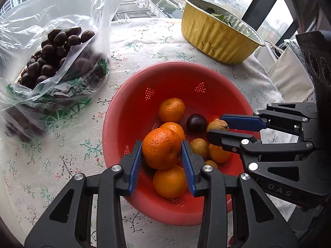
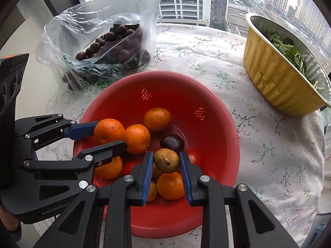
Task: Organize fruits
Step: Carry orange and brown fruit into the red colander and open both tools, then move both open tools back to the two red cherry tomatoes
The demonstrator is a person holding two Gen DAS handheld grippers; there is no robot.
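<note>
A red colander bowl [image 1: 132, 111] [image 2: 217, 124] stands on the flowered tablecloth and holds several tangerines, brown longans, a dark plum [image 1: 196, 123] [image 2: 172, 142] and small red fruits. My left gripper [image 1: 162, 146] [image 2: 109, 135] is shut on a tangerine [image 1: 161, 147] [image 2: 109, 131], held just above the other fruit. My right gripper [image 2: 166, 161] [image 1: 216, 127] is shut on a brown longan [image 2: 166, 160] [image 1: 217, 125] over the bowl's right half. The two grippers hang side by side over the bowl.
A clear plastic bag [image 1: 51, 47] [image 2: 99, 47] of dark cherries lies at the back left. A gold foil pan [image 1: 219, 35] [image 2: 275, 70] with green leaves stands at the back right. The table edge [image 2: 318, 165] curves close on the right; windows rise behind.
</note>
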